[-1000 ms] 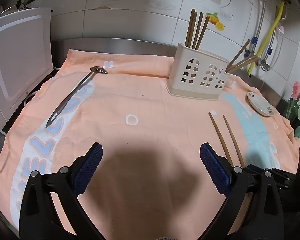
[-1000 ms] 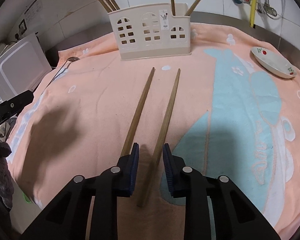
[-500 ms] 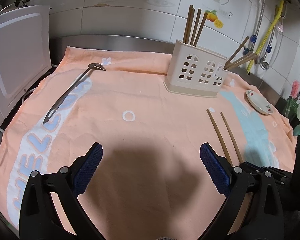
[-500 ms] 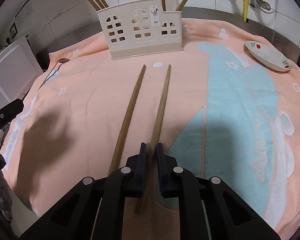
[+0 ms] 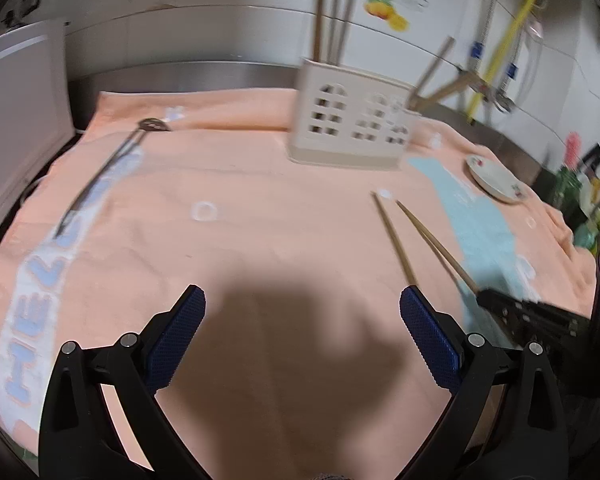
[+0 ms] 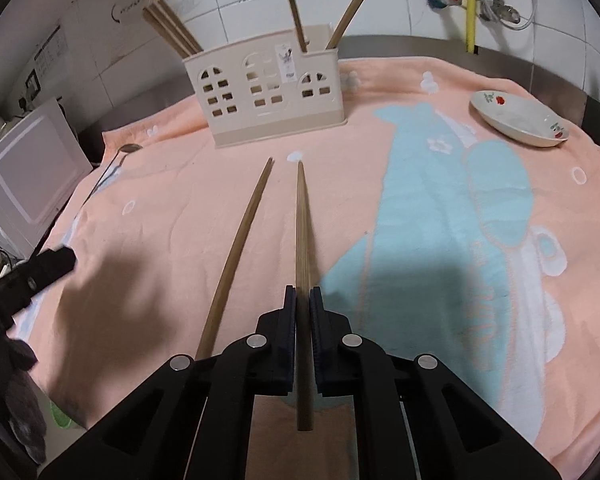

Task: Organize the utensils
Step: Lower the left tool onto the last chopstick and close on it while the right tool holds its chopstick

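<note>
Right gripper (image 6: 302,300) pinches one long brown wooden chopstick (image 6: 302,224) near its thick end, its tip aimed at the cream plastic utensil holder with window cut-outs (image 6: 268,96) on the peach towel (image 6: 172,208). Its twin chopstick (image 6: 240,248) lies just beside it, ungripped. Left gripper (image 5: 300,320) hangs wide and empty. Held so far back, the stick could pivot or slip, and its tip might catch the holder's rim or the chopsticks already standing inside.
</note>
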The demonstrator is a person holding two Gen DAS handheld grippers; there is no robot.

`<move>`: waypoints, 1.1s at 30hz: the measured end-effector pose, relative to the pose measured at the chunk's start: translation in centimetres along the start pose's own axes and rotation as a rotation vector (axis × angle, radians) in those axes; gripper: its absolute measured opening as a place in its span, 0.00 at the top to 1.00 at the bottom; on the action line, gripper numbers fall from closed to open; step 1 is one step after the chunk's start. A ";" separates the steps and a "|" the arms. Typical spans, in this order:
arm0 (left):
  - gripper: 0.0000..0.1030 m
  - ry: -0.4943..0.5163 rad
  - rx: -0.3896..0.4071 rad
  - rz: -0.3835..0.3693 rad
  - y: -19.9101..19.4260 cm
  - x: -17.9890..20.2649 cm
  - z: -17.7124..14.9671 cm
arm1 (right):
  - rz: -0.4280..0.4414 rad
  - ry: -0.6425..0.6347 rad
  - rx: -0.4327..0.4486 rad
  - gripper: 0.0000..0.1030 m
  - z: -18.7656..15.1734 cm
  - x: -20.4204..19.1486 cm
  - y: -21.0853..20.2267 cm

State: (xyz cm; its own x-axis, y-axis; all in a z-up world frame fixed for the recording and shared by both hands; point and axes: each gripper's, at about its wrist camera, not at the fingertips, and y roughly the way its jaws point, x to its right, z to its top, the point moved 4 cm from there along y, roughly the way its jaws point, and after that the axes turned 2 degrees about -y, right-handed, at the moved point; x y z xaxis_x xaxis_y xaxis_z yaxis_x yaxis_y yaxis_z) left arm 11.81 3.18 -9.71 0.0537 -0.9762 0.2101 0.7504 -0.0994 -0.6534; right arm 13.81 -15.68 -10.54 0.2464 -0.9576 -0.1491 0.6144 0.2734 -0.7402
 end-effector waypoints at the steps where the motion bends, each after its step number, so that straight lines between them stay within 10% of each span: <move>1: 0.06 0.011 -0.005 -0.006 0.1 0.6 -0.2 | 0.000 -0.003 0.005 0.93 0.0 0.1 -0.2; 9: 0.10 0.063 -0.051 -0.060 1.2 5.2 -1.8 | 0.011 -0.040 0.036 0.93 -0.1 1.0 -2.0; 24: 0.78 0.069 -0.158 -0.140 5.1 8.9 -3.2 | 0.016 -0.017 0.044 0.93 -0.8 3.1 -2.9; 33: 0.82 0.055 -0.193 -0.133 6.4 9.4 -3.4 | 0.023 -0.006 0.036 0.93 -1.0 3.5 -2.8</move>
State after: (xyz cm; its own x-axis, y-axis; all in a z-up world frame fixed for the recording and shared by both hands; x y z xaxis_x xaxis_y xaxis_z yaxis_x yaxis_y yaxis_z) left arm 14.88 -7.27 -14.34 -0.0773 -0.9606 0.2670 0.6081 -0.2576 -0.7509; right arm 12.23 -19.89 -9.65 0.2648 -0.9506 -0.1620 0.6351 0.2983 -0.7125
